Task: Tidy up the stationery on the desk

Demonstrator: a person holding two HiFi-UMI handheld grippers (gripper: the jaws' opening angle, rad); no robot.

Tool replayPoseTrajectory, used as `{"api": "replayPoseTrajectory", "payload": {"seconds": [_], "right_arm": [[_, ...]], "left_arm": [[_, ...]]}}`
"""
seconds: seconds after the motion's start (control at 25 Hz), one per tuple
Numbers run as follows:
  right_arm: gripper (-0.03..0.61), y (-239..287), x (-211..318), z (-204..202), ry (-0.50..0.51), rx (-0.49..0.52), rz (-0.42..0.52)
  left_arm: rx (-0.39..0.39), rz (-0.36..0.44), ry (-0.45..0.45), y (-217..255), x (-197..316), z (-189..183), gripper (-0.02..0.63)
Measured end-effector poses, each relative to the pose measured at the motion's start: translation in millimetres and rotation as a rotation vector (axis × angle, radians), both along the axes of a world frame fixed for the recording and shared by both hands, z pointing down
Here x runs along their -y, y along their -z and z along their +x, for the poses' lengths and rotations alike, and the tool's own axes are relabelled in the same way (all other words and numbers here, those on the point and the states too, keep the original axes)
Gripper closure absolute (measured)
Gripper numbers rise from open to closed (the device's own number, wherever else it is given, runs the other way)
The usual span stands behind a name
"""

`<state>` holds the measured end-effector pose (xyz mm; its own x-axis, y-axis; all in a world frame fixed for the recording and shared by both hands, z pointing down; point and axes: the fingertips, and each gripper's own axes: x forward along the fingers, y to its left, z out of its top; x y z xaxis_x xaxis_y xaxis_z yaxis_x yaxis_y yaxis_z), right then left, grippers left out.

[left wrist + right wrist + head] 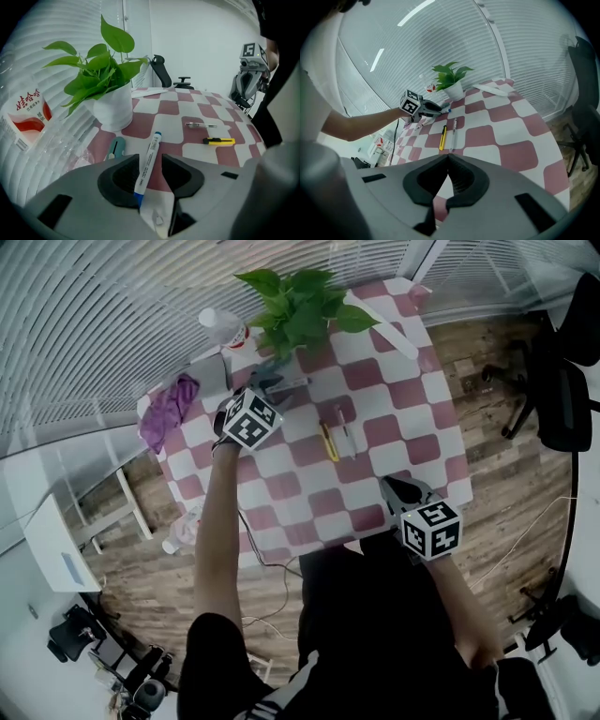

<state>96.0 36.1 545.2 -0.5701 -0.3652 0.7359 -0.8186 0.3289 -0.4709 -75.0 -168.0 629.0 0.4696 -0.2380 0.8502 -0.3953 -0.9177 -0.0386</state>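
while poised over a table draped in a pink-and-white chequered cloth (394, 418), clamps a white-barrelled marker with a blue cap (151, 150) in the left gripper (150, 160), jaws parted only by the barrel's thickness, cap pointing straight ahead. sits on a wood-plank floor (506, 352), ringed by curved white slatted blinds (94, 315) beyond and to the left of that gripper. keeps a black office chair (562, 390) well off past the right gripper's outer side.

just ahead-left of the left jaws, a leafy green plant in a white pot (112, 110); at its foot, right beside the left jaw, a small teal utility knife (116, 147). farther left, crinkled clear plastic and a bottle with a red-and-white label (28, 119). ahead-right of the marker's tip, a slim clear pen (200, 125) and a yellow utility knife (219, 141), near each other but apart, lying between the two grippers.

right gripper (447, 157) at the table's near edge, jaws pressed tip to tip, holding nothing, with only bare cloth between it and the yellow knife. back-left of the left gripper, a crumpled purple cloth (169, 409) at the table's edge.
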Motion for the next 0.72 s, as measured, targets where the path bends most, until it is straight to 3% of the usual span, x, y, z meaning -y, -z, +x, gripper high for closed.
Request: {"api": "replayPoseTrajectory", "payload": {"seconds": [0.24, 0.72], "right_arm": [[0.557, 2, 5, 4, -0.022, 0.004, 0.005], [0.557, 5, -1, 11, -0.039, 0.008, 0.006]], "left_arm": [[0.040, 0.006, -0.028, -6, 1, -3, 0.493], [0.107, 0.076, -0.120, 5, -1, 2, 0.523]]}}
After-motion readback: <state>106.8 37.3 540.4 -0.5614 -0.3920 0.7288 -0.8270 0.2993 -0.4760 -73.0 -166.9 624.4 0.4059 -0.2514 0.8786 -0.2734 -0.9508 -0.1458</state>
